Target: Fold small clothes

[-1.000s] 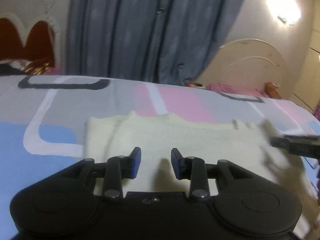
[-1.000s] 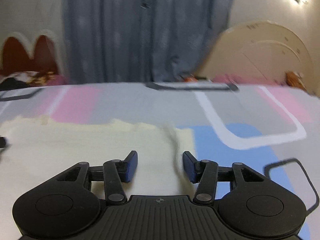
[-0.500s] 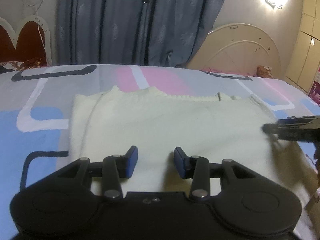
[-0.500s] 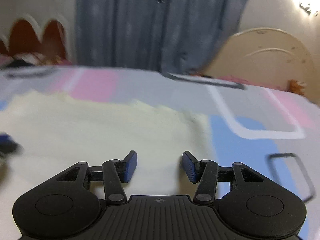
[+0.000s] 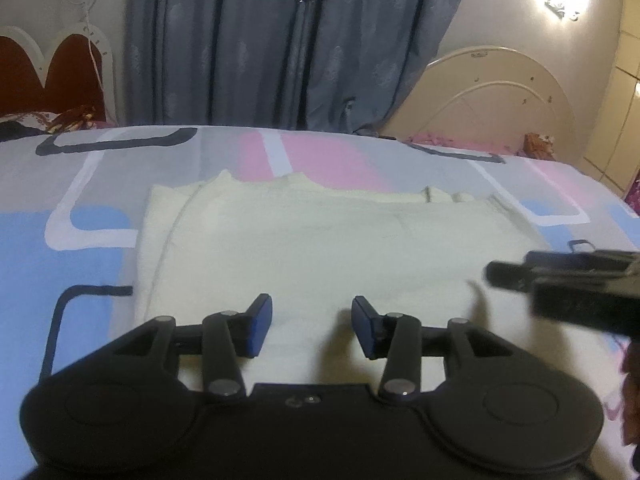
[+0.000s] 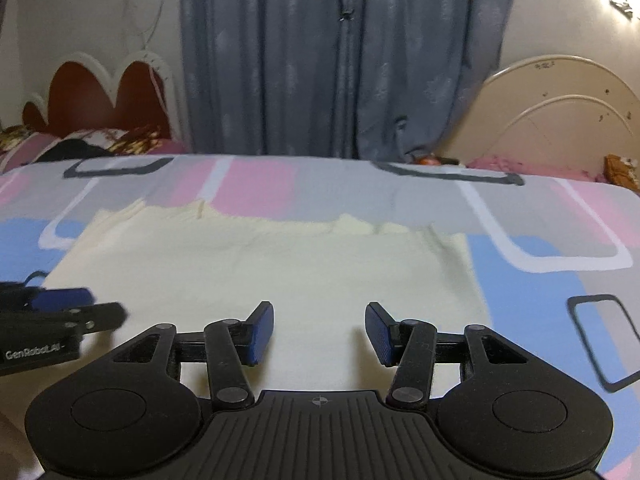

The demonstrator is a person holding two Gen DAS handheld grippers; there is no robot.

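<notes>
Since 1 s ago drawn back to the near hem of the cream garment point(image 5: 320, 248), spread flat on the bed point(image 5: 80, 248) with long axis crosswise: left gripper point(image 5: 312, 326) and right gripper point(image 6: 320, 330) both spread, empty, each nearest its own corner.
</notes>
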